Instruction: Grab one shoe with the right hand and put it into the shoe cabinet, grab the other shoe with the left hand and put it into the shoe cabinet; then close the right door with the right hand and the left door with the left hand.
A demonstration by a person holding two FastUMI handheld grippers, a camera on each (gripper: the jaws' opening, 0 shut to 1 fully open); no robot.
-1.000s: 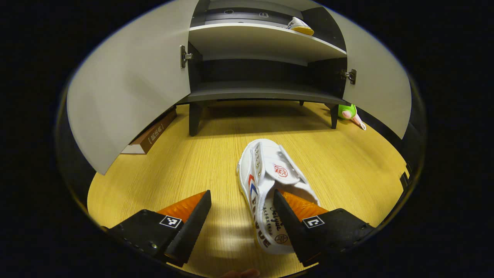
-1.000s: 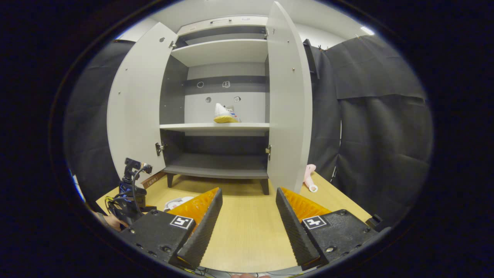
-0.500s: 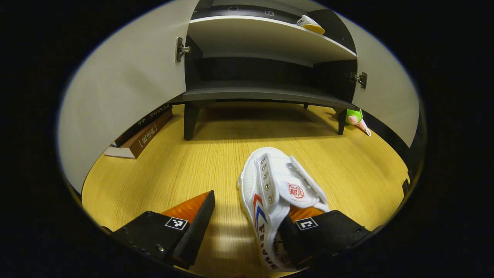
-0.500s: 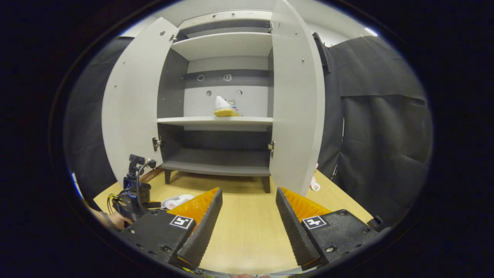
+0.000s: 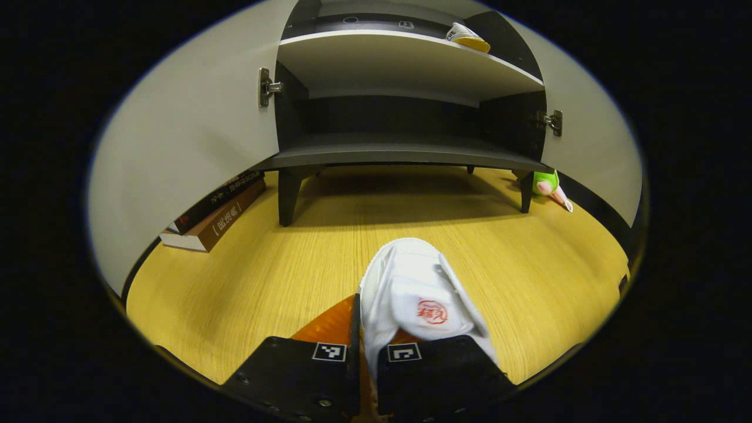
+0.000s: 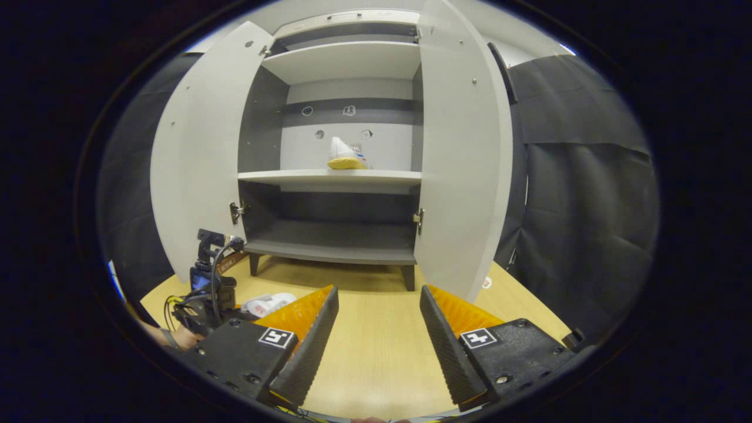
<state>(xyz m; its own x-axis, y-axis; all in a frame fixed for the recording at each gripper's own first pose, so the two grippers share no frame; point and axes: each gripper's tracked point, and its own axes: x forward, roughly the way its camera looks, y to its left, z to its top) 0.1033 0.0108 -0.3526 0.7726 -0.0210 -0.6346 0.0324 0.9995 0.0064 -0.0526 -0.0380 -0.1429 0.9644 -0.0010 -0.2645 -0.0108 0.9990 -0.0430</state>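
Fingers (image 5: 335, 320) of the left gripper (image 5: 359, 376) pinched the white canvas shoe's (image 5: 418, 296) heel wall before the grey shoe cabinet (image 5: 405, 94); the right gripper's (image 6: 376, 338) stood spread, empty. Lifting should go level and slow, I judged, lest the soft wall slip.

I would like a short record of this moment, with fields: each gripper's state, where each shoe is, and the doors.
left gripper: shut on the white shoe, which is low over the wooden floor
right gripper: open, holds nothing, faces the shoe cabinet
other shoe: on the middle shelf, yellow sole toward the camera
left door: open
right door: open
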